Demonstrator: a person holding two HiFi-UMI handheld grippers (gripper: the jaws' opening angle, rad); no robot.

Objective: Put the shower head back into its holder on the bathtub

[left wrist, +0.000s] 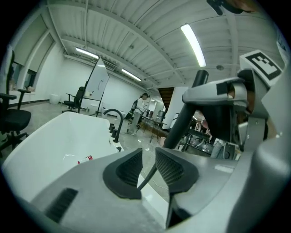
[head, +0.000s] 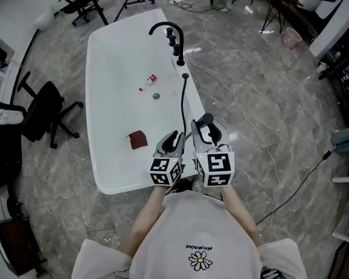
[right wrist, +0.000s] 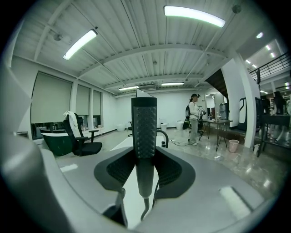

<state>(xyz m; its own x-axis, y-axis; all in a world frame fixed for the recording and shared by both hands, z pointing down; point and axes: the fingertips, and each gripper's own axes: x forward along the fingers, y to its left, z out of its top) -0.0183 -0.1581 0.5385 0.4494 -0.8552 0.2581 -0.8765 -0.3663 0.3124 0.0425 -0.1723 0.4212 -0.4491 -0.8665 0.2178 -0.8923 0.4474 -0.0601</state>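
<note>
Upright, shower head (right wrist: 144, 127) clamped in right gripper (right wrist: 144, 169), left gripper (left wrist: 148, 157) jaws apart, hose (left wrist: 147, 178) passing between, at tub (head: 117, 63) end.

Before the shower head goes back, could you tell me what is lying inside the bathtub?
A small bottle, a drain and a dark red cloth. The left gripper hides part of the near end.

White bathtub (head: 117, 69), black faucet (head: 180, 47) and shower head (right wrist: 144, 123) (dimpled), grey marbled floor (head: 282, 83).
</note>
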